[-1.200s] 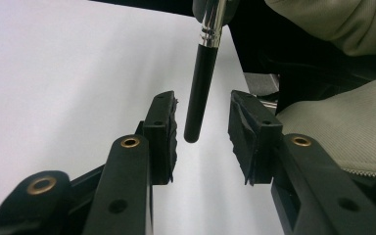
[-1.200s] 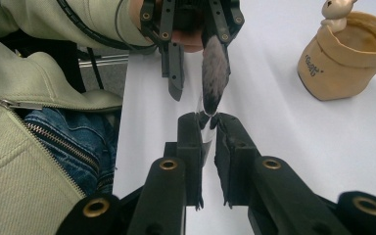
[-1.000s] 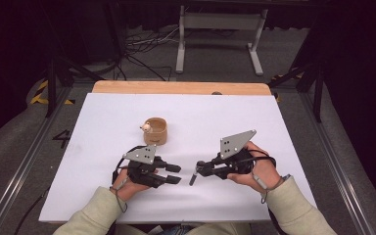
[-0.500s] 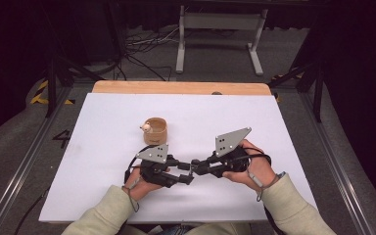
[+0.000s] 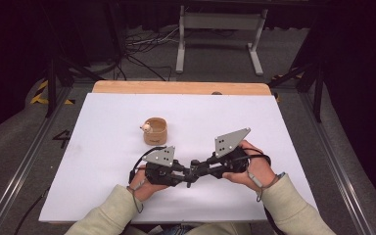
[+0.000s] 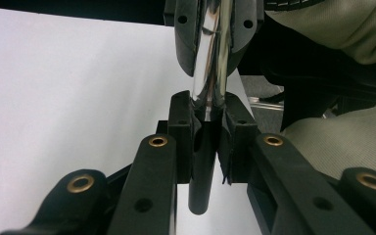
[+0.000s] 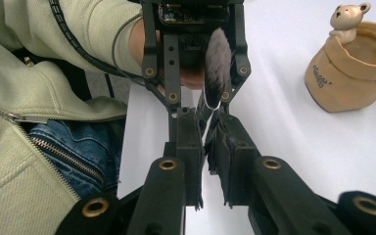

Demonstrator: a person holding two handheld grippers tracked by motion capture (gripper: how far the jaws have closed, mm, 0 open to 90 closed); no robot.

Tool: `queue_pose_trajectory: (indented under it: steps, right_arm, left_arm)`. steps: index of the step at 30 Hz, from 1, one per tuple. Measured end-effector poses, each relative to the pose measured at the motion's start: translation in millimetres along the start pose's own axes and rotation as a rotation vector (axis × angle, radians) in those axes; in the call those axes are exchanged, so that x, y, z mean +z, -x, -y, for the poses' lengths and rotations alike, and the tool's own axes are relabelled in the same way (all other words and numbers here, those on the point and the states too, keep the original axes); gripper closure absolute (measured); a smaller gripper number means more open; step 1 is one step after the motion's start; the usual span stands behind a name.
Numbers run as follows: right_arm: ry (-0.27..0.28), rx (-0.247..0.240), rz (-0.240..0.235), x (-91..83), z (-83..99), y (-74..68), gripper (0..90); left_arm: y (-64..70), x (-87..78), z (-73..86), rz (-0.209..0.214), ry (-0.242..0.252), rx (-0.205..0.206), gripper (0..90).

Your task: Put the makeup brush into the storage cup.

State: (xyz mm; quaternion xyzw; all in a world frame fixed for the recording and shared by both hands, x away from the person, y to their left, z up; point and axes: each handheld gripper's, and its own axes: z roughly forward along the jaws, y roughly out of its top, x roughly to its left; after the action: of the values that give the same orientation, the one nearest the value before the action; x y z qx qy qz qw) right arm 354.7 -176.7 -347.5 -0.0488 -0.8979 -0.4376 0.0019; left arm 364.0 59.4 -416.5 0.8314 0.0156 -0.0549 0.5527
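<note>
While both tongs are clamping the makeup brush (image 6: 209, 73) near the bear cup (image 5: 155, 130) — left tongs (image 5: 183, 172), right tongs (image 5: 196, 169) — a handover is happening. Next, I judge, one is needing to let go.

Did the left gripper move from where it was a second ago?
Yes. The left gripper slid rightward, away from under the tan cup, until its tips met the right gripper at the brush.

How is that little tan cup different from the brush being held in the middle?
The cup stands upright on the white table, untouched; the brush is clamped between the left hand-held gripper and the right hand-held gripper. The cup is matte tan with a small bear on its rim; the brush is shiny metal with grey bristles.
</note>
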Motion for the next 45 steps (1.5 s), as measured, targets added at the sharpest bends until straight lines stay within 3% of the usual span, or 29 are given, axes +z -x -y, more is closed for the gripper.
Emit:
queue_pose_trajectory:
  steps: [22, 23, 26, 27, 32, 36, 45]
  right_arm:
    - [0.027, -0.003, 0.012, -2.2, 1.8, 0.1, 79.5]
    - [0.035, 0.005, 0.028, -4.6, 2.3, 0.4, 73.4]
    - [0.047, 0.011, 0.038, -6.2, 3.4, 1.2, 67.5]
    - [0.068, 0.022, 0.049, -7.7, 5.2, 1.8, 60.1]
    - [0.101, 0.037, 0.104, -10.5, 10.9, 3.6, 49.9]
    - [0.121, 0.059, 0.144, -13.9, 15.3, 6.2, 44.9]
    - [0.163, 0.118, 0.183, -20.8, 26.9, 8.4, 41.6]
  left_arm:
    - [2.8, -3.8, -5.0, -0.04, -0.023, 0.02, 79.2]
    - [3.1, -5.4, -6.3, -0.044, -0.017, 0.019, 79.2]
    - [2.9, -8.0, -8.2, -0.054, -0.014, 0.021, 79.2]
    - [2.5, -10.6, -10.0, -0.06, -0.007, 0.019, 79.2]
    - [0.7, -16.8, -13.0, -0.073, 0.002, 0.015, 79.1]
    - [0.0, -20.8, -16.0, -0.09, 0.008, 0.014, 79.1]
    - [-4.1, -32.7, -26.4, -0.129, 0.036, 0.009, 79.1]
